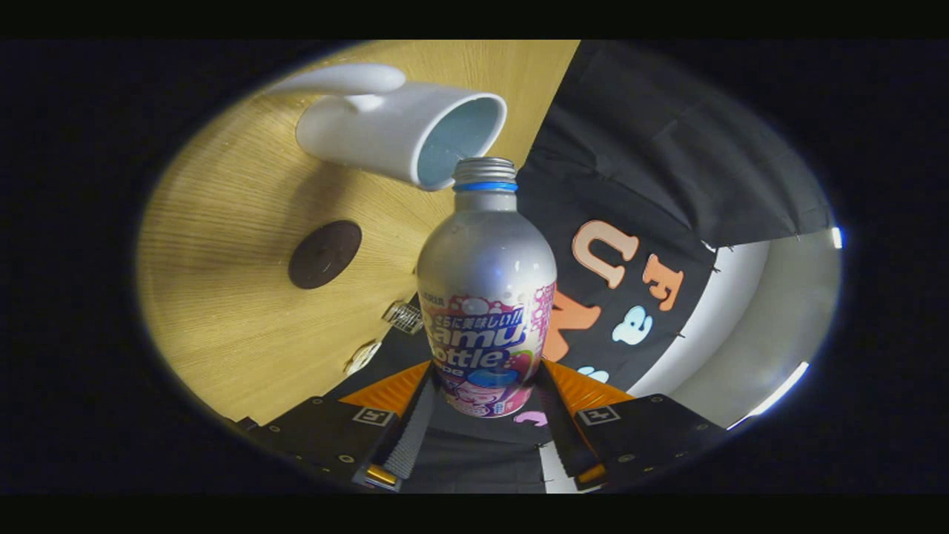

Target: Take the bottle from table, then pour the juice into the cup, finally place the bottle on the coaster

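**Bottle tilted to the cup's mouth, held in the jaws**

Your gripper appears at the bottom centre of the frame, with its jaws closed on the lower, labelled part of the bottle, one finger pressing on each side. The bottle is silver with a bright printed label and a blue ring below its threaded neck; the neck is uncapped. It runs up the middle of the frame from between the fingers.

The whole scene is rotated, so the wooden surface fills the left and upper left of the frame. On it, at the upper centre, you see the white cup, its handle towards the top and its pale blue inside facing the bottle. The bottle's open mouth sits right at the cup's rim. Whether any juice is flowing cannot be told.

The dark round coaster lies on the surface at centre left, well apart from the cup and left of the bottle.
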The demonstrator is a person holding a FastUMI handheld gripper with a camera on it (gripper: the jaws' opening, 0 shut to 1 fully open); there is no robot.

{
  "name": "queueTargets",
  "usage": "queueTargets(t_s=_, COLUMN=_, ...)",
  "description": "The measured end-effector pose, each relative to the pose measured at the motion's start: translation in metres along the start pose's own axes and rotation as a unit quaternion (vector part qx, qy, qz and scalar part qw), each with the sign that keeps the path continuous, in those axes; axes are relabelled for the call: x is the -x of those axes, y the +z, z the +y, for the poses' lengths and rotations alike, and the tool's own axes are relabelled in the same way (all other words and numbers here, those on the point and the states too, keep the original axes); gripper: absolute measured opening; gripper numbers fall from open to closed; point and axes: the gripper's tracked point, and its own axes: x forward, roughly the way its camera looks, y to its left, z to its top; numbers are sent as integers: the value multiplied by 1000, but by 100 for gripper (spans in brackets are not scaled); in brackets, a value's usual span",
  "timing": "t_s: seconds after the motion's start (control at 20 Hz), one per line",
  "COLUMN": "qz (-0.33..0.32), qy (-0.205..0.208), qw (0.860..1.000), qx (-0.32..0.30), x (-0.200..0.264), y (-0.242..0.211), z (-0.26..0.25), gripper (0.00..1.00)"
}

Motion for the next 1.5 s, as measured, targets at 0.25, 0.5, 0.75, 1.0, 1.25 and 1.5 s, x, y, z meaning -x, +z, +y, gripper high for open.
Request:
queueTargets(t_s=0.25, qz=-6, qy=-3, qw=1000, qx=15, x=1, y=3, z=-2, gripper=74)
queueTargets(t_s=0.5, qz=-3, qy=-10, qw=1000, qx=13, x=1, y=3, z=-4, gripper=74)
queueTargets(t_s=0.75, qz=-3, qy=-8, qw=1000, qx=20, x=-2, y=1, z=-4, gripper=74)
queueTargets(t_s=1.0, qz=5, qy=-6, qw=1000, qx=24, x=-3, y=-1, z=-4, gripper=74)
queueTargets(t_s=1.25, qz=2, qy=-3, qw=1000, qx=23, x=-2, y=2, z=-4, gripper=74)
queueTargets(t_s=1.5, qz=-1, qy=0, qw=1000, qx=20, x=-2, y=3, z=-2, gripper=74)
